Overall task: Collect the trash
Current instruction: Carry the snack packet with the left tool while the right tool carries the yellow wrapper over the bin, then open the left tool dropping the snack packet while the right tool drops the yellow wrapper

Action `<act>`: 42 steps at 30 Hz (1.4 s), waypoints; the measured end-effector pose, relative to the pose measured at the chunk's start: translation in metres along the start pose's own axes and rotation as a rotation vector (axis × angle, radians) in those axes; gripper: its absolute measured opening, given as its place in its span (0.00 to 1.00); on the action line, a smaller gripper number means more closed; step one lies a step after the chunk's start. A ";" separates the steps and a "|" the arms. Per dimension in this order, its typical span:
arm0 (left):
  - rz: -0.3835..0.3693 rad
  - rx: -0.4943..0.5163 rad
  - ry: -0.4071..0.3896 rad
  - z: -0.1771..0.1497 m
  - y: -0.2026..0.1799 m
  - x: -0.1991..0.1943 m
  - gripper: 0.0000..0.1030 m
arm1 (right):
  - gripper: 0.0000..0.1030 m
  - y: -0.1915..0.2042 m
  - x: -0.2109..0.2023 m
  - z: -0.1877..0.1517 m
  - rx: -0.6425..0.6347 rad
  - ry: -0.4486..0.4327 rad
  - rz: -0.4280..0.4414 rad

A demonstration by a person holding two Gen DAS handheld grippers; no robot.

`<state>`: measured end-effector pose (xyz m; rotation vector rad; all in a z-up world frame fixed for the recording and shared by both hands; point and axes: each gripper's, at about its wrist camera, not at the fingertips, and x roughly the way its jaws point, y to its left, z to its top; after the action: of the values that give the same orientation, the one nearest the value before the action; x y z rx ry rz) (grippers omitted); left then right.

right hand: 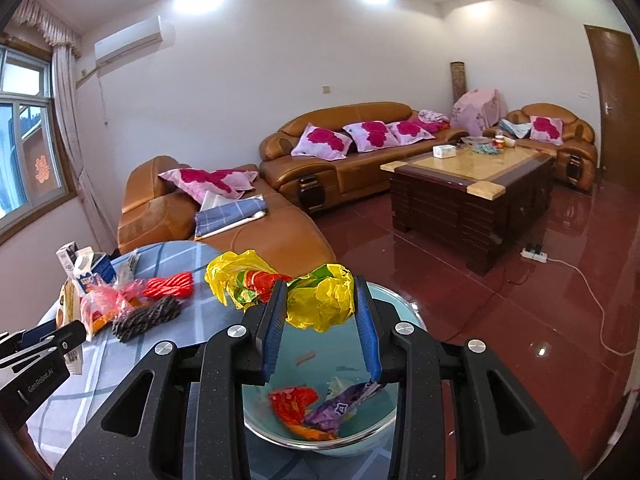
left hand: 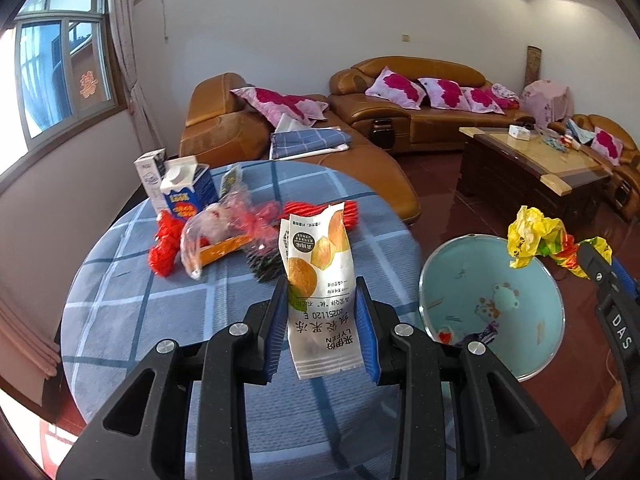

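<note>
The left claw [left hand: 322,322] pinches a white snack pouch printed with orange fruit [left hand: 320,276] between its blue pads, gripping the pouch near its lower half so the top stands up and clear of the round table covered in blue checked cloth [left hand: 120,320]. Held this way, the pouch hangs free above the table, ready to be carried sideways.

The right claw [right hand: 320,316] is closed on a crumpled yellow plastic wrapper with red and green print [right hand: 320,300], whose loose end spills out to the left of the pads. It hovers directly over the light blue round waste bin with a cartoon print inside [right hand: 400,300], which stands on the red floor just beside the table edge. In my judgement this is the drop position: letting go here would send the wrapper straight down.

The bin already holds a red wrapper [right hand: 294,400] and a purple wrapper [right hand: 344,404] at the bottom, so collection looks partly done.

More rubbish remains on the table: a red knotted plastic bag [left hand: 164,248], a clear plastic bag [left hand: 208,236], a black-and-white patterned packet [left hand: 264,264], a red ribbed packet [left hand: 320,208] and a blue-and-white milk carton [left hand: 188,192] standing at the far edge. The left pouch likely goes into the bin after the yellow one.
</note>
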<state>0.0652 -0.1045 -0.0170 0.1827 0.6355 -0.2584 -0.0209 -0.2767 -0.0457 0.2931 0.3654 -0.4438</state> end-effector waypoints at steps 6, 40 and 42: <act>-0.024 0.021 0.007 0.006 -0.018 0.007 0.31 | 0.33 -0.012 0.007 0.002 0.023 0.006 -0.030; -0.131 0.144 0.096 0.011 -0.111 0.068 0.31 | 0.34 -0.057 0.063 -0.019 0.058 0.164 -0.190; -0.139 0.146 0.108 0.010 -0.116 0.072 0.31 | 0.34 -0.059 0.067 -0.022 0.059 0.183 -0.188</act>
<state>0.0930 -0.2305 -0.0628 0.2944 0.7383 -0.4317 0.0015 -0.3443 -0.1033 0.3592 0.5624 -0.6150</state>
